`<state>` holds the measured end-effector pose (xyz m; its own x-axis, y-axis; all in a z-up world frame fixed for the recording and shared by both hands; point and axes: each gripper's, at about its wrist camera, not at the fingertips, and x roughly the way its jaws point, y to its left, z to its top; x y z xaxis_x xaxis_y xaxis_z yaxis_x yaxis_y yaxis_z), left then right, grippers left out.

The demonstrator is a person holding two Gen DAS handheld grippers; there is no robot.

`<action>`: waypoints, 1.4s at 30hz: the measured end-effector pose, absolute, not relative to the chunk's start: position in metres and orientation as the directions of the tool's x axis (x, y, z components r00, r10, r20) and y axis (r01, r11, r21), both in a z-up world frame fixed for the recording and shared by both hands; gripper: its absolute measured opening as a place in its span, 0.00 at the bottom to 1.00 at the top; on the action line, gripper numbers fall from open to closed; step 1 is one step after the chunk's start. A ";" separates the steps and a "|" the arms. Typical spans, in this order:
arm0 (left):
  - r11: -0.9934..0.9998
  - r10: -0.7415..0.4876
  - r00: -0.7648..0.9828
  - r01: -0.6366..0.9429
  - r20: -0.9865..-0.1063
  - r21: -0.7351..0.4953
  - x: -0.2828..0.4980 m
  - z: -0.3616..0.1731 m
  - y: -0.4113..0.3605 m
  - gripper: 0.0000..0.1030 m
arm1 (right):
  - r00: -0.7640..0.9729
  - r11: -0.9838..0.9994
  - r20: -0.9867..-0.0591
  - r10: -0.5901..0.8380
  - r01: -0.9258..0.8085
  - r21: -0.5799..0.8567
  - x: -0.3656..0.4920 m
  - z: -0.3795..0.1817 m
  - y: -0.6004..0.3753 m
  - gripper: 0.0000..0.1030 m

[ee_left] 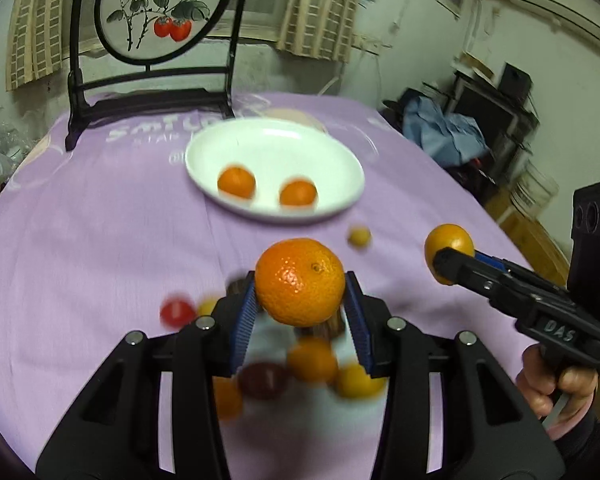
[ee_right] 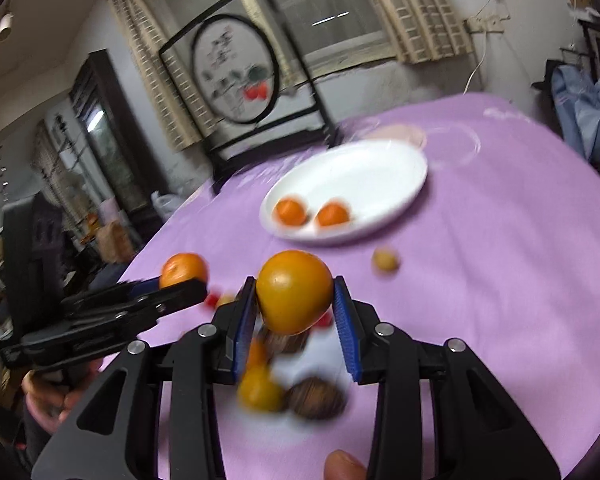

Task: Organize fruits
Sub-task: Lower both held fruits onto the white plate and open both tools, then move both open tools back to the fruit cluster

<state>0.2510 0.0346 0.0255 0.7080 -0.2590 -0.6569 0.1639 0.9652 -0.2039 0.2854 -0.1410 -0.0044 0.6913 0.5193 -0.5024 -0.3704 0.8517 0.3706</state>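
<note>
My left gripper (ee_left: 300, 300) is shut on an orange mandarin (ee_left: 300, 282) and holds it above the purple tablecloth; it also shows in the right wrist view (ee_right: 184, 276). My right gripper (ee_right: 295, 300) is shut on a yellow-orange fruit (ee_right: 294, 290), which also shows at the right of the left wrist view (ee_left: 449, 245). A white plate (ee_left: 332, 148) beyond both grippers holds two mandarins (ee_left: 236, 181) (ee_left: 298, 193). The plate (ee_right: 380, 172) and its mandarins (ee_right: 290, 211) also show in the right wrist view.
Loose fruits lie blurred on the cloth under the grippers: a red one (ee_left: 176, 312), a dark one (ee_left: 262, 380), yellow ones (ee_left: 358, 380), and a brown one (ee_right: 316, 398). A small yellow fruit (ee_left: 359, 236) lies near the plate. A framed painting stand (ee_left: 156, 8) stands behind.
</note>
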 end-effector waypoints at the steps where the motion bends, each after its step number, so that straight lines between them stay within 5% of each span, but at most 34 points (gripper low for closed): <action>1: 0.967 -0.249 0.710 0.153 -0.659 -0.201 0.265 0.028 0.033 0.42 | 0.698 0.860 -0.508 0.505 -0.356 0.366 0.298 -0.005 -0.140 0.37; 18: 0.998 -0.041 0.614 0.067 -0.788 0.000 0.453 -0.008 0.013 0.42 | 0.622 0.905 -0.658 0.425 -0.275 0.324 0.454 -0.045 -0.111 0.37; 20: 0.998 -0.031 0.619 0.063 -0.785 0.010 0.455 -0.007 0.013 0.51 | 0.614 0.902 -0.662 0.430 -0.275 0.332 0.456 -0.045 -0.115 0.43; 24: 1.000 -0.017 0.661 0.012 -0.750 -0.012 0.439 0.006 0.026 0.74 | 0.642 0.893 -0.623 0.446 -0.280 0.352 0.446 -0.029 -0.127 0.70; 26: 0.999 -0.034 0.675 -0.006 -0.737 -0.052 0.421 0.016 0.037 0.84 | 0.675 0.894 -0.589 0.444 -0.292 0.340 0.432 -0.016 -0.130 0.99; 35: 0.990 -0.017 0.747 -0.079 -0.664 -0.114 0.298 0.033 0.085 0.96 | 0.741 0.866 -0.449 0.500 -0.409 0.288 0.341 -0.003 -0.137 0.99; 42: 0.987 -0.065 0.729 -0.053 -0.681 -0.151 0.210 -0.006 0.104 0.96 | 0.562 0.778 -0.578 0.592 -0.587 0.225 0.290 -0.020 -0.140 0.99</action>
<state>0.2103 0.1040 -0.0059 0.7291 -0.0649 -0.6813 -0.0533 0.9871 -0.1511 0.2901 -0.1397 -0.0204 0.5618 0.5915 -0.5784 -0.5871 0.7776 0.2251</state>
